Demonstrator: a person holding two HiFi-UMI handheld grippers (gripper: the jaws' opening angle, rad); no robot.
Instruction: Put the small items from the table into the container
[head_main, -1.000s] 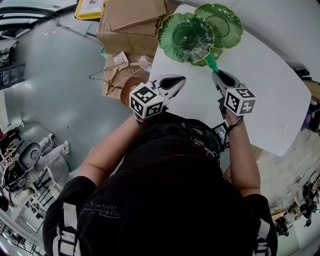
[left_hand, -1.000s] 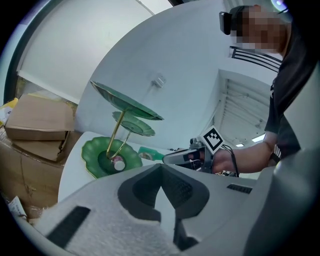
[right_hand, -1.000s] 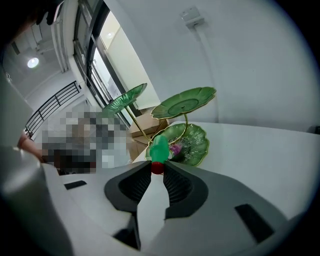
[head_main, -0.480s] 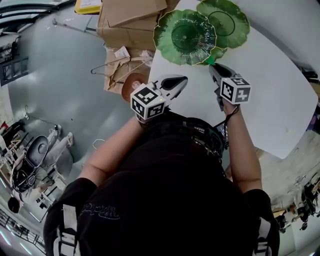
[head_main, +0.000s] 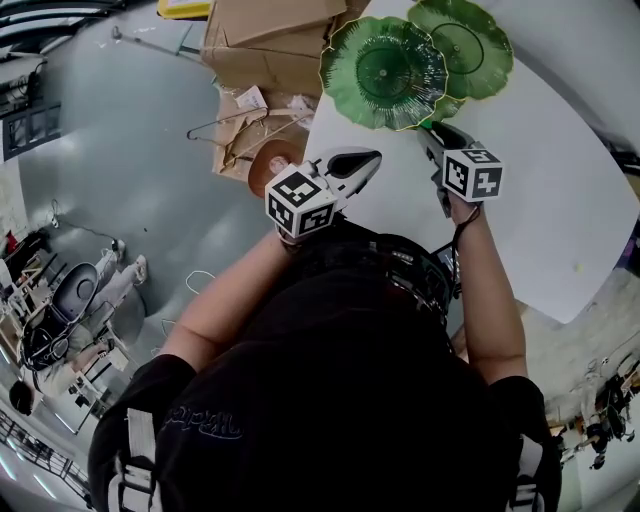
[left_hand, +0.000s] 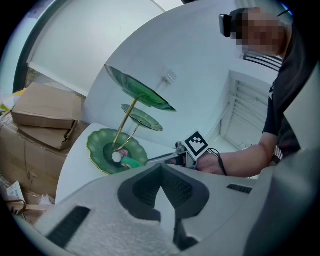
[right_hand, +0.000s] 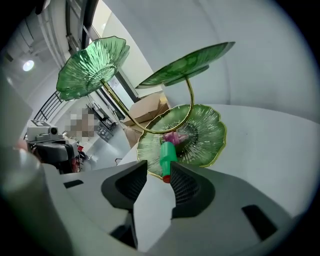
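The right gripper (right_hand: 159, 172) points down at the bottom dish (right_hand: 211, 131) of a three-tier green leaf-shaped stand on the white table (right_hand: 265, 150). Its jaws are opening. The pads stand apart and clear of the small green cylinder (right_hand: 168, 153). The cylinder lies on the dish's near rim, just ahead of the tips. Its red end points back into the gap between them. A pink item (right_hand: 175, 137) lies further in, near the gold stem (right_hand: 190, 100). The left gripper (left_hand: 160, 172) hovers over the table's near edge, well apart from the stand. Its jaws are closed tip to tip, with nothing between them.
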